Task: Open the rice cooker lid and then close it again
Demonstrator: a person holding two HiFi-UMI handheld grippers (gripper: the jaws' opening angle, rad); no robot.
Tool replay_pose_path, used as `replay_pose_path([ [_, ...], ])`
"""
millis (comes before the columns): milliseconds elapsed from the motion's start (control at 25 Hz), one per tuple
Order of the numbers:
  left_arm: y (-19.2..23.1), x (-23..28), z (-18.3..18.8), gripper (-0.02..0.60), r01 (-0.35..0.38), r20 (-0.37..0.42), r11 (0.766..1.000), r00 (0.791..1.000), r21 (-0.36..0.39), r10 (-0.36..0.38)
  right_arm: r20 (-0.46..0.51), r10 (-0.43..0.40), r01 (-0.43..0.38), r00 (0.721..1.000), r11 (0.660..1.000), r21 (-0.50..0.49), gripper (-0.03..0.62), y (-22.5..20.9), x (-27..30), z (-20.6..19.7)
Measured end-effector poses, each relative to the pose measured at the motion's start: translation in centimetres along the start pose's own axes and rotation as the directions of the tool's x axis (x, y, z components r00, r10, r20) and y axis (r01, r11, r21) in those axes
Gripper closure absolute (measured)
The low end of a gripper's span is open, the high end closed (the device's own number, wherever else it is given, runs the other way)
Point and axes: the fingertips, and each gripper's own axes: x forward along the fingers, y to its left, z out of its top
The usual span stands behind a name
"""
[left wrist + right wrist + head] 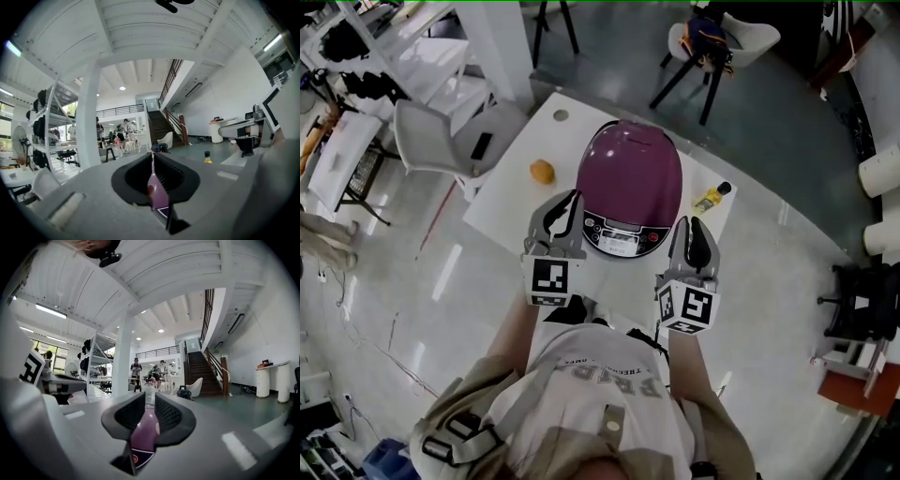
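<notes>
The glossy purple domed rice cooker (630, 173) sits lid-down mid white surface (511, 202). The left claw (563, 208) hangs at its 7 o'clock, jaws pressed together on nothing. The right claw (695, 231) hangs at 5 o'clock, jaws a narrow slit apart, empty. A small orange fruit (542, 172) lies at the cooker's 9 o'clock, a yellow bottle (711, 197) at 3 o'clock.

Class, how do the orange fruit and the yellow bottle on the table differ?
The orange fruit is round; the yellow bottle is slim with a dark cap. The fruit sits left of the rice cooker, the bottle right. Both rest on the white table.
</notes>
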Motion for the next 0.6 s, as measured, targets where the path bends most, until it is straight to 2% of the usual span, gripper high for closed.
replay_pose_path([
  [120, 1.0, -0.2, -0.5, 0.571, -0.074, 0.006, 0.997, 0.997, -0.022, 0.074, 0.021, -0.003, 0.004, 1.000, 1.000, -0.028, 0.539, 0.2, 0.0, 0.3],
  [240, 1.4, -0.4, -0.2, 0.571, -0.082, 0.033, 0.996, 0.996, -0.044, 0.084, 0.046, -0.009, 0.012, 0.999, 0.998, -0.063, 0.570, 0.5, -0.1, 1.0],
  [320, 1.2, -0.6, 0.6, 0.571, -0.062, 0.072, 0.997, 0.995, -0.055, 0.066, 0.064, -0.011, 0.016, 0.998, 0.996, -0.085, 0.592, 0.7, -0.3, 1.4],
  [480, 0.3, -0.7, 1.9, 0.572, 0.030, 0.166, 0.996, 0.986, -0.079, -0.017, 0.104, -0.008, 0.020, 0.995, 0.993, -0.116, 0.592, 1.2, -0.3, 2.2],
  [600, 0.4, -0.8, 2.7, 0.572, 0.035, 0.182, 0.995, 0.983, -0.098, -0.017, 0.124, -0.007, 0.023, 0.992, 0.991, -0.130, 0.592, 1.6, -0.4, 2.7],
])
